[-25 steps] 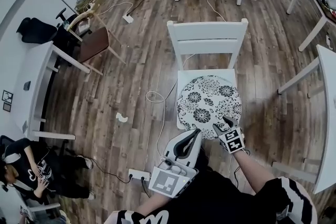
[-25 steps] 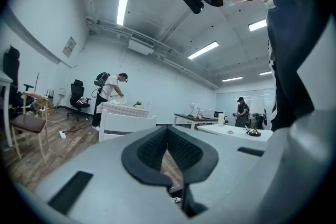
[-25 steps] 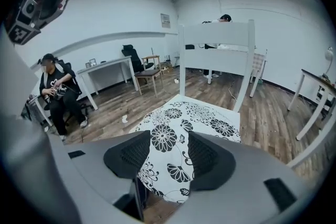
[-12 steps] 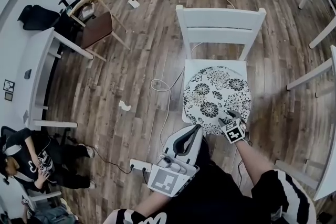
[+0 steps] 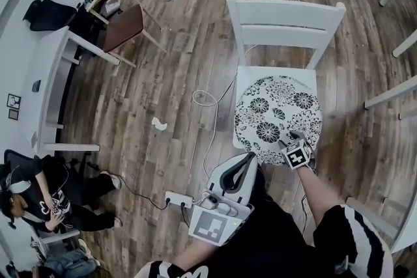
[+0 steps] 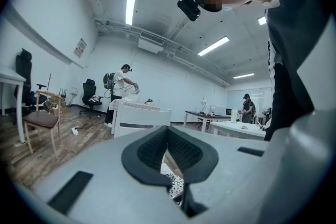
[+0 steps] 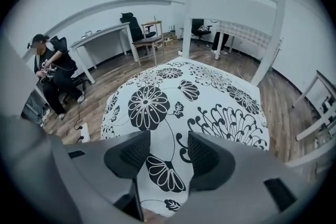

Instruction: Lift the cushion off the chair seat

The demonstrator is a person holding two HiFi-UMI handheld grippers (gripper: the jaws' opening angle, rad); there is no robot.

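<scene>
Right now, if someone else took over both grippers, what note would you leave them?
Left gripper: jaws shut, empty, held short of the chair.
Right gripper: jaws open, poised at the near edge of the floral cushion, not closed on it.
Cushion: lies flat on the white chair seat, not lifted.
Done: the approach only.
Left: close the right jaws on the cushion's near edge, then lift it clear of the seat.
</scene>
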